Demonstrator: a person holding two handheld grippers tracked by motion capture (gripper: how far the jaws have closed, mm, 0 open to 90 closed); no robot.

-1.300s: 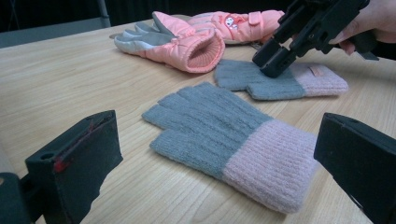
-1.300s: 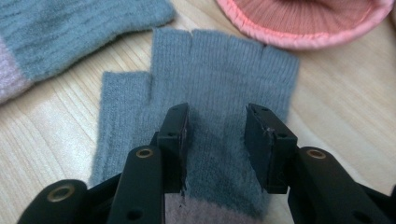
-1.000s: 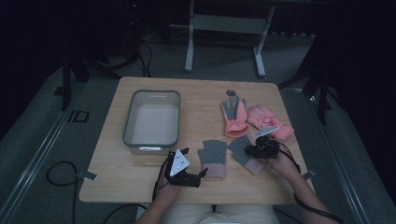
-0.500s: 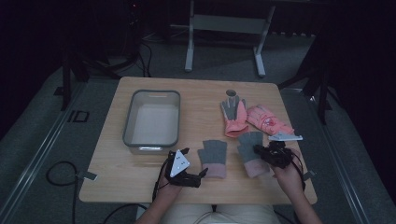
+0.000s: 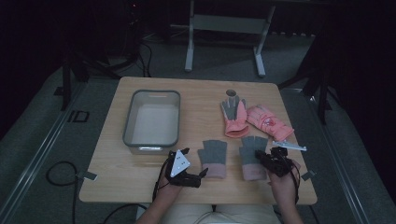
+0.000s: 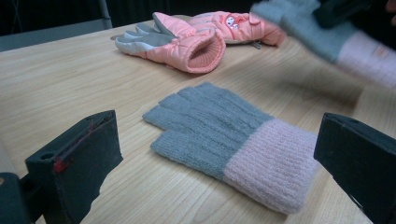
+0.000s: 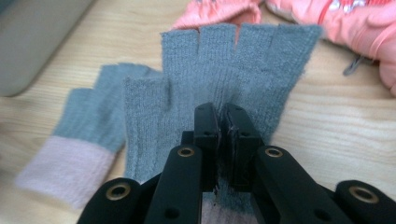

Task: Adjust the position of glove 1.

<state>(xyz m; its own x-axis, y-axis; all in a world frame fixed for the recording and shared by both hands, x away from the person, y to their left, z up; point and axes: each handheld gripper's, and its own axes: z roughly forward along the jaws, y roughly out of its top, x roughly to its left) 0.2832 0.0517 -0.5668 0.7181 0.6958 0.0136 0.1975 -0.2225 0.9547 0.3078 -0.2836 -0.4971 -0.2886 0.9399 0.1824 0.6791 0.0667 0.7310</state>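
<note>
Two grey knit gloves with pink cuffs lie side by side near the table's front edge. My right gripper (image 5: 262, 157) (image 7: 223, 116) is shut on the palm of the right-hand grey glove (image 5: 252, 154) (image 7: 243, 60). Its jaws have just been closing, with the knit pinched between them. That glove looks blurred and slightly raised in the left gripper view (image 6: 317, 32). My left gripper (image 5: 196, 161) (image 6: 217, 135) stands open just left of the other grey glove (image 5: 214, 156) (image 6: 219, 130) (image 7: 88, 126), jaws wide apart with nothing gripped.
Two pink ski gloves (image 5: 235, 116) (image 5: 268, 122) (image 6: 182, 39) lie behind the grey pair. A grey bin (image 5: 128, 122) (image 7: 32, 32) stands at the left of the wooden table (image 5: 196, 98). A dark round spot (image 5: 230, 92) sits beyond the pink gloves.
My right gripper has moved right and toward the front edge, dragging the grey glove with it; the glove now lies straighter beside its mate. The left gripper has stayed put.
</note>
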